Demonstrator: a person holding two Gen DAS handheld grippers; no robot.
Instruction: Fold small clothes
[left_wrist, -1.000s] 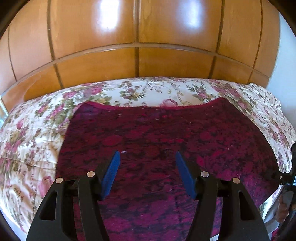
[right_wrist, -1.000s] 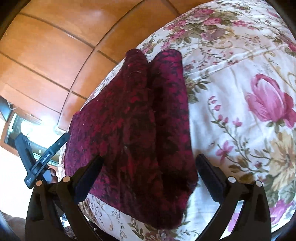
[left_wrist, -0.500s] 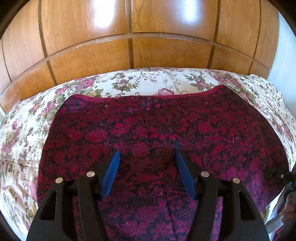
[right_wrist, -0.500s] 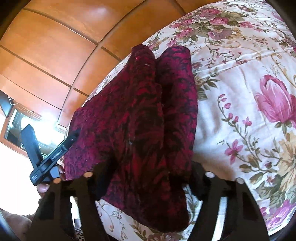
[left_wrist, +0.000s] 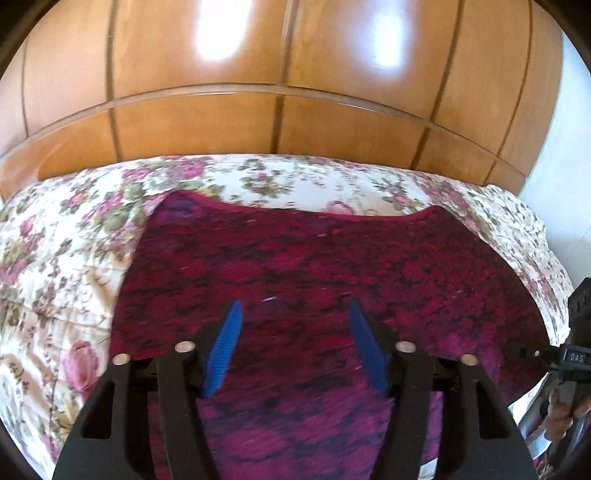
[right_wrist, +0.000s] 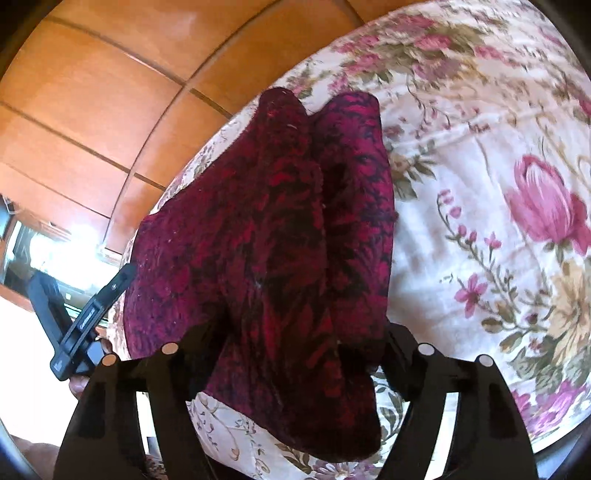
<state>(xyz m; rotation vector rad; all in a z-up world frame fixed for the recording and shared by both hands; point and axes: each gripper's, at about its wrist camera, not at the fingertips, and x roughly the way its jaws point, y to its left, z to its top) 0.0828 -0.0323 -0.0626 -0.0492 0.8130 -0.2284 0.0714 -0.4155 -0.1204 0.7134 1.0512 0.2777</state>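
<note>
A dark red and black patterned garment (left_wrist: 325, 266) lies spread on the floral bedspread (left_wrist: 66, 236). My left gripper (left_wrist: 293, 314) is open above its near part, blue pads (left_wrist: 225, 343) apart, holding nothing. In the right wrist view the garment's end (right_wrist: 295, 236) is bunched in thick folds between my right gripper's fingers (right_wrist: 295, 332). The jaws stand close against the cloth and the pads are hidden by it. The right gripper also shows at the right edge of the left wrist view (left_wrist: 569, 354).
A glossy wooden wardrobe (left_wrist: 288, 81) stands behind the bed. The bed's edge (left_wrist: 554, 258) drops off at the right by a white wall. The other handheld gripper (right_wrist: 85, 317) shows at the left of the right wrist view, near a bright mirror.
The right gripper closed from wide open onto the bunched end of the garment. The left gripper stayed open and shifted over the garment, first nearer, then back.
</note>
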